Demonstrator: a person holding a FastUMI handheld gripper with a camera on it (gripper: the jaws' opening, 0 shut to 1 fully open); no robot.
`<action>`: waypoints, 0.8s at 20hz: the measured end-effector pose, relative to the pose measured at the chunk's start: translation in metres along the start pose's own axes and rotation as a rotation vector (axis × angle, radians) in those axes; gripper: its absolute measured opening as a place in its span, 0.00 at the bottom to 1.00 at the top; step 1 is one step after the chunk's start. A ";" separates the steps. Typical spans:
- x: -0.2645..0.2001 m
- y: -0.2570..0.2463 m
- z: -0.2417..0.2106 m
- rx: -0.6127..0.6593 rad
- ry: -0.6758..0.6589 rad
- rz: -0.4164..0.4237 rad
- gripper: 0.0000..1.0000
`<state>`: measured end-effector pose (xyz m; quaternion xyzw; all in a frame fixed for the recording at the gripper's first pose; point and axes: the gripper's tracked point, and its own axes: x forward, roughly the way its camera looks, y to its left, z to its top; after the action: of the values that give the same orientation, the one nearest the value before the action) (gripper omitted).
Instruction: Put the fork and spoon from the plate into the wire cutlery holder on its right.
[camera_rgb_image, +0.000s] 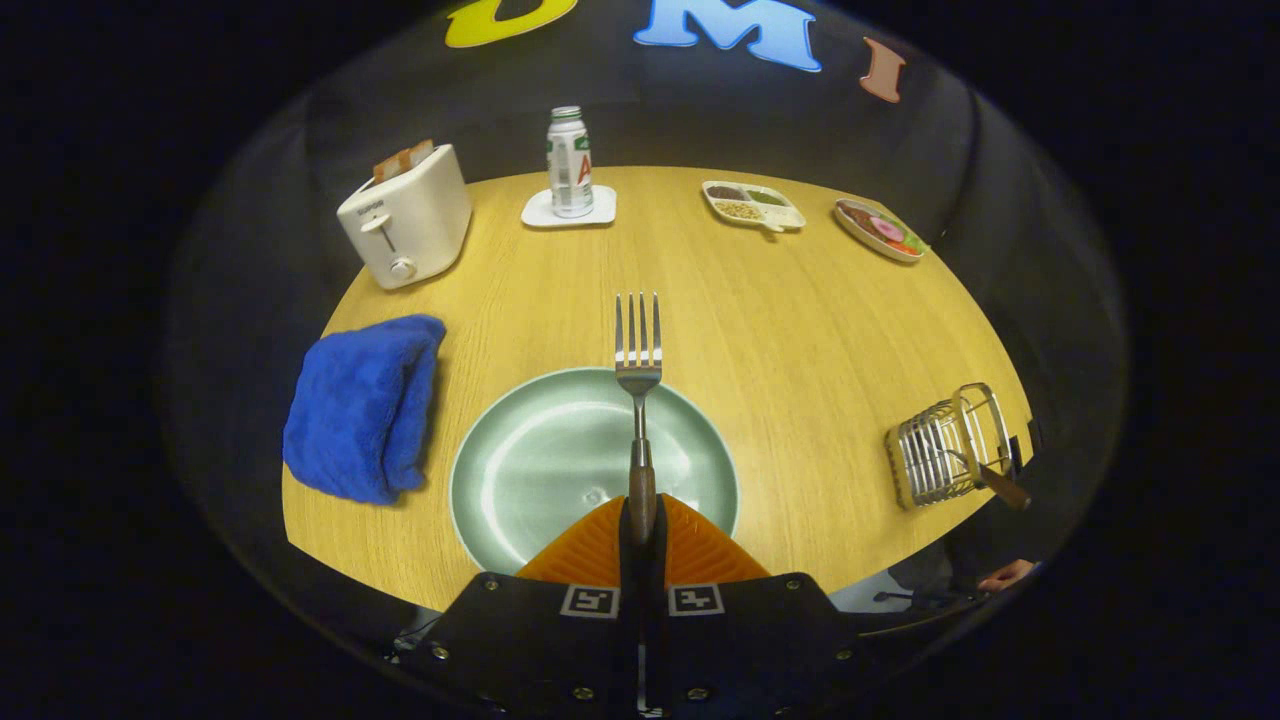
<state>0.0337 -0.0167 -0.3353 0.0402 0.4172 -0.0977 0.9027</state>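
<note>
1. The fork (637, 352), steel tines and a dark wooden handle, stands straight ahead of the gripper (641, 520), whose jaws are clenched on the handle. Its tines reach past the far rim of the pale green plate (520, 470).
2. The wire cutlery holder (945, 448) sits to the plate's right near the table's edge, a dark-handled utensil (1000, 486) poking out of it.
3. A folded blue towel (362, 405) lies to the plate's left.
4. Farther back on the round wooden table (800, 340): a cream toaster (405, 215) marked "SUPOR", holding bread, and a can (570, 162) on a white coaster (568, 210); its writing is too small to read.
</note>
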 end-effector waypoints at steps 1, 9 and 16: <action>-0.004 -0.013 0.006 0.021 -0.008 -0.021 0.04; -0.040 -0.119 0.020 0.206 -0.004 -0.213 0.04; -0.046 -0.179 -0.005 0.402 0.088 -0.295 0.04</action>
<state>-0.0373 -0.1839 -0.3019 0.1620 0.4296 -0.3077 0.8334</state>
